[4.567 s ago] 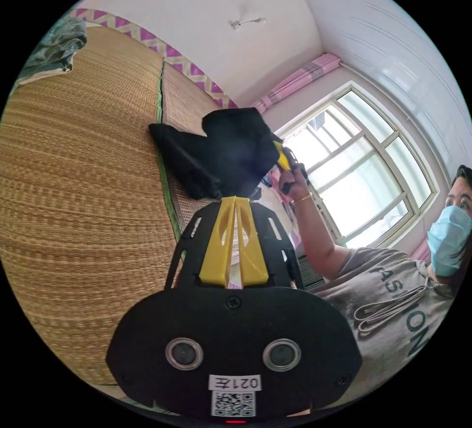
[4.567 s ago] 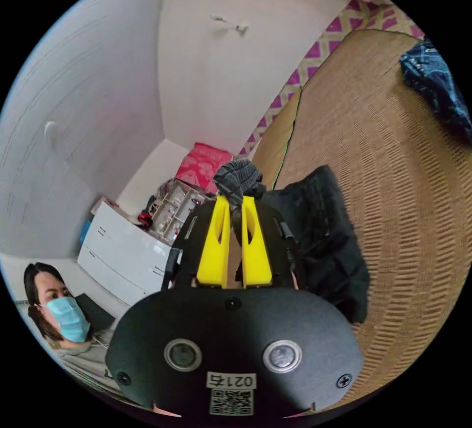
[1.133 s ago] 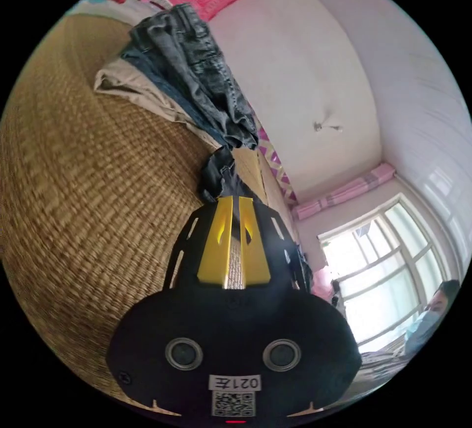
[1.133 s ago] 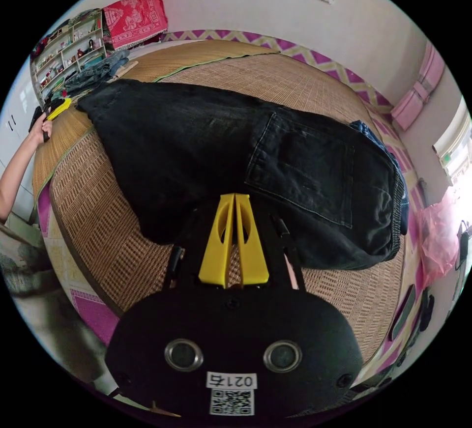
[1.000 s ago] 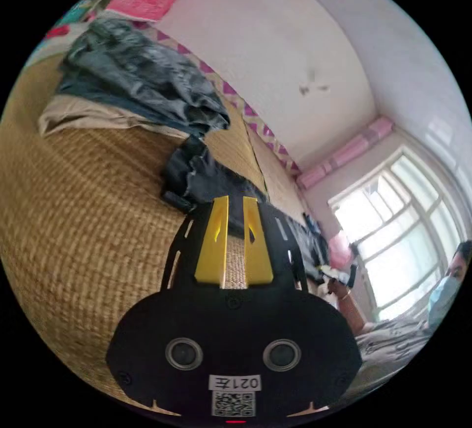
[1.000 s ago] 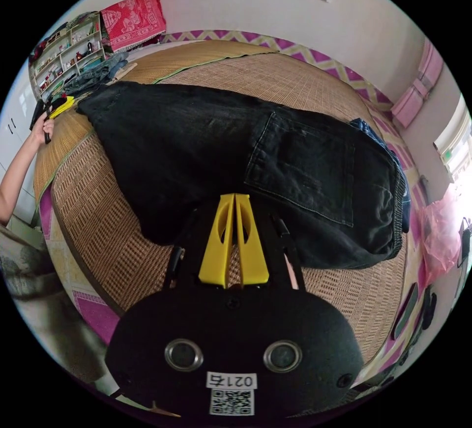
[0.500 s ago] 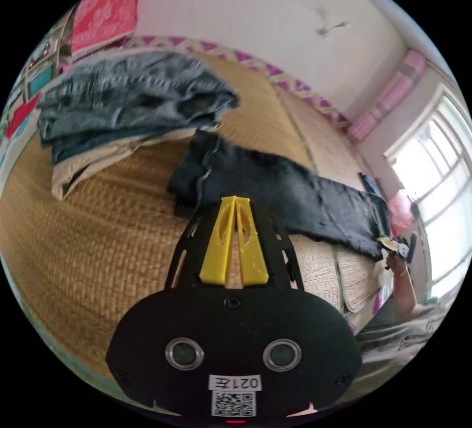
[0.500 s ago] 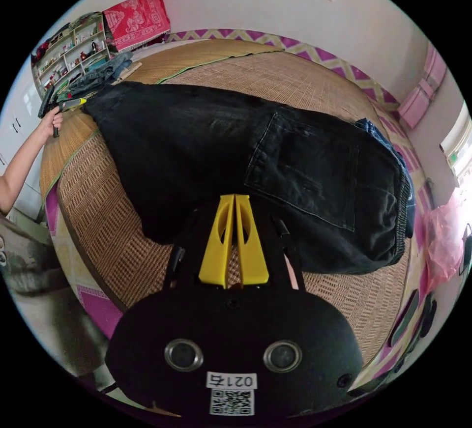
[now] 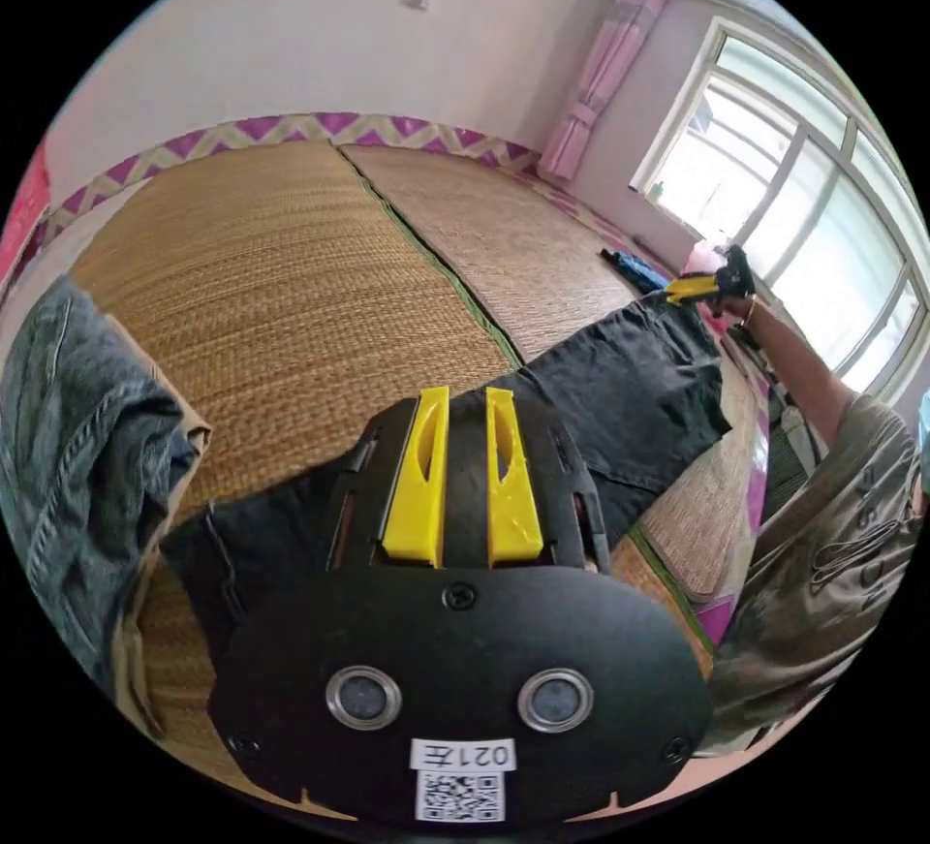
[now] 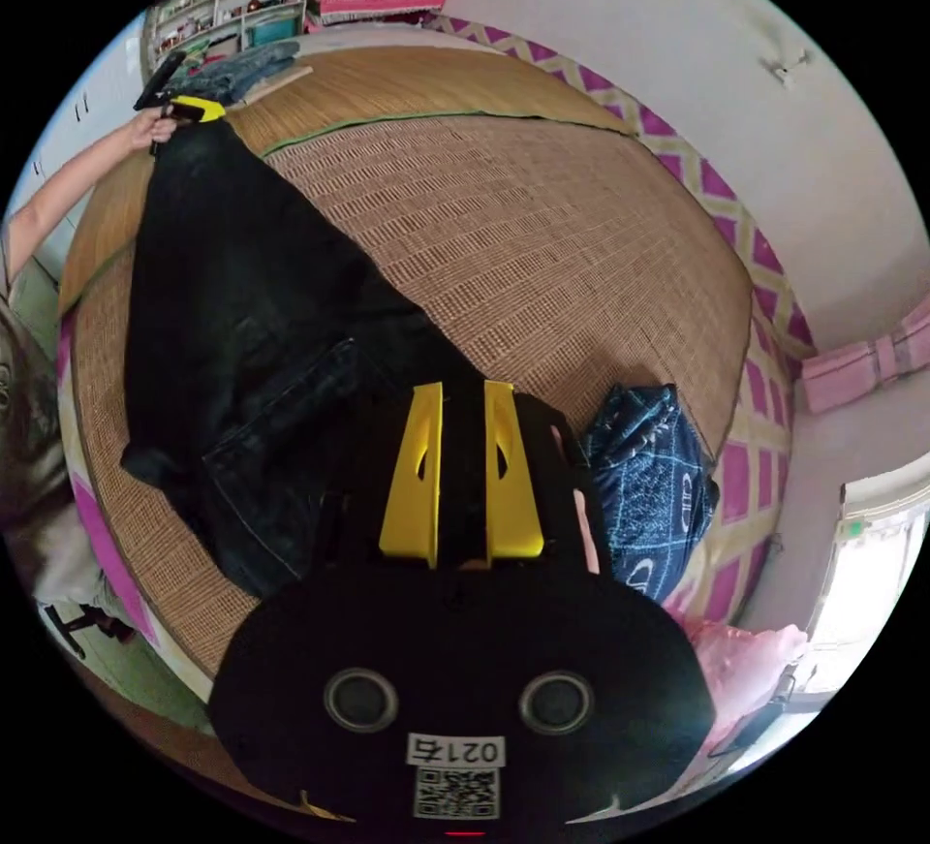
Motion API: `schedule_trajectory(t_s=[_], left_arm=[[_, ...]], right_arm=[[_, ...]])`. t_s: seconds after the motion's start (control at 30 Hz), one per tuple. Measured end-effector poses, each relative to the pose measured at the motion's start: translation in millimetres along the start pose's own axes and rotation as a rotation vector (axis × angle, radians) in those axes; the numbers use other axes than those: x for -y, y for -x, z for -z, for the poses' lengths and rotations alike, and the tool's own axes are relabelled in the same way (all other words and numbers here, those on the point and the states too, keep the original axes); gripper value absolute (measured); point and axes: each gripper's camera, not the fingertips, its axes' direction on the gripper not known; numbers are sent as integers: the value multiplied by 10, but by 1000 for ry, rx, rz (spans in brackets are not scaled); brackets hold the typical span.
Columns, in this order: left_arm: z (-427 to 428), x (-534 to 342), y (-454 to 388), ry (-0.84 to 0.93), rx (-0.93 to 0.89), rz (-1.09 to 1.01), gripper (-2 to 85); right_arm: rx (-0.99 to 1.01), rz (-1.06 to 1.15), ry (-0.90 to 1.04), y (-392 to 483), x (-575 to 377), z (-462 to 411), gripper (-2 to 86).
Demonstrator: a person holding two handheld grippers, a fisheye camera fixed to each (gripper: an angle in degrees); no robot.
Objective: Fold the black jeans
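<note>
1. The black jeans [image 10: 232,301] lie stretched full length on the woven straw mat [image 10: 542,234], folded lengthwise so one leg rests on the other and a back pocket faces up near the waist.
2. The left gripper [image 9: 463,398] hangs over the leg end with its yellow jaws parted and dark cloth showing between them; I cannot tell whether the jaws touch the fabric.
3. The right gripper [image 10: 463,390] sits over the waist end, jaws likewise apart with dark cloth in the gap, and in the left gripper view it shows by the far end of the jeans [image 9: 620,389].
4. A folded denim pile [image 9: 68,456] lies just beside the leg end, and a blue patterned garment [image 10: 644,485] lies beside the waist.
5. I judge the lengthwise fold done and the cloth laid out flat; the crosswise folds, bringing the leg end toward the waist, are not yet made.
</note>
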Motion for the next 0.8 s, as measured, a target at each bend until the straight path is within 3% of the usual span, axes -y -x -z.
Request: schedule_trajectory(t_s=[0.17,0.3,0.5,0.7,0.8], left_arm=[[-680,584,-288,146,80,-133,80],[-968,894,-510,210,33,-225,88],[-1101,1169,-803,255,-40,-310,4],[-616,1342,-1033,95,-43,-316,-4],[-653,1411,-1035,173,-1,-326,15]], right_arm=[[70,43,100,-270,167,-424,82],[128,92,84,-287,105,-384,22],[159,49,-108,-366,-330,30,-7],[170,-11,-238,-404,-784,434,-8],[179,-37,-260,-445,-927,513,-8]])
